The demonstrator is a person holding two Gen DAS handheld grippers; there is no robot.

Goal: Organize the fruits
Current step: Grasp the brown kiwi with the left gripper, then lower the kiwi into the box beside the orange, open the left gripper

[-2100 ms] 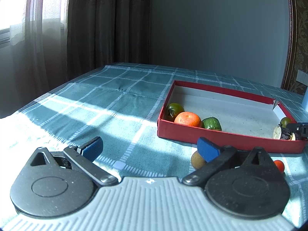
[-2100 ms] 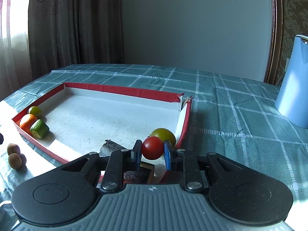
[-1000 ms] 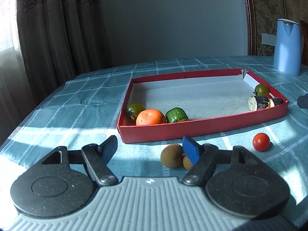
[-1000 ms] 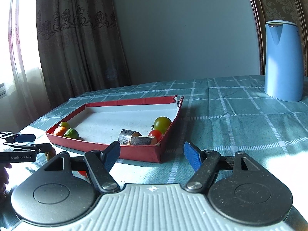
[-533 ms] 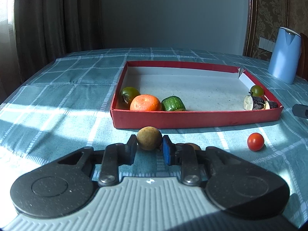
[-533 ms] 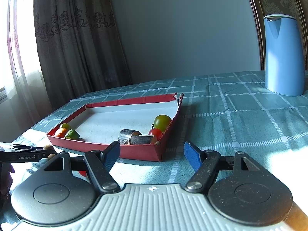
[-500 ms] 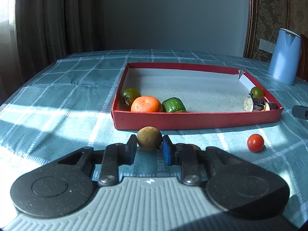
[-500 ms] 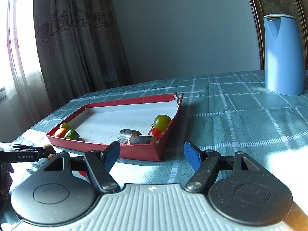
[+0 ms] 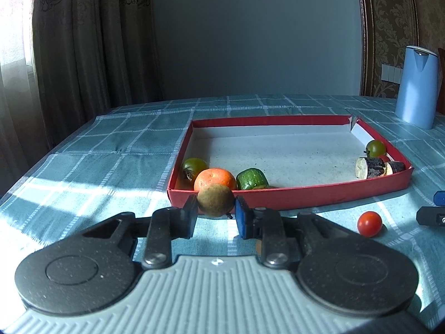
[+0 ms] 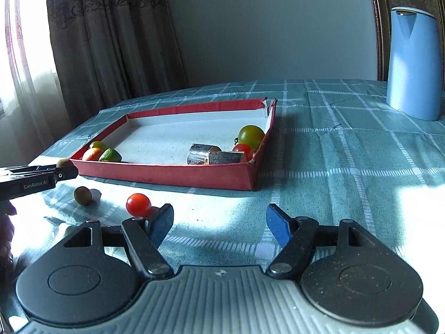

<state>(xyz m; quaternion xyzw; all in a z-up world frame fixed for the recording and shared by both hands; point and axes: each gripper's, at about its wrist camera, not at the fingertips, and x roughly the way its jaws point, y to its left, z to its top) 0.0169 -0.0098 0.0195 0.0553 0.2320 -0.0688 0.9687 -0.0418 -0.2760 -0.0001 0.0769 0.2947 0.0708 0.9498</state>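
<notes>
A home dining room.
Patterned brown curtains (image 9: 91, 41) hang beside a sunlit window, a teal checked tablecloth (image 10: 347, 153) covers the table, and a blue electric kettle (image 10: 414, 64) stands near damask wallpaper (image 9: 395, 27).

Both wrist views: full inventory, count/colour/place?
Tray: 1, red, on tablecloth.
Green tomatoes: 2, tray's left and right ends.
Orange: 1, tray left.
Green chunk: 1, beside orange.
Dark cut pieces: 2, tray right.
Red tomatoes: 2, one on cloth, one in tray.
Brown fruits: 2, one gripped, one on cloth.
Kettle: 1, blue, far right.
Left hand-held gripper: shut on brown fruit.
Right hand-held gripper: open.
</notes>
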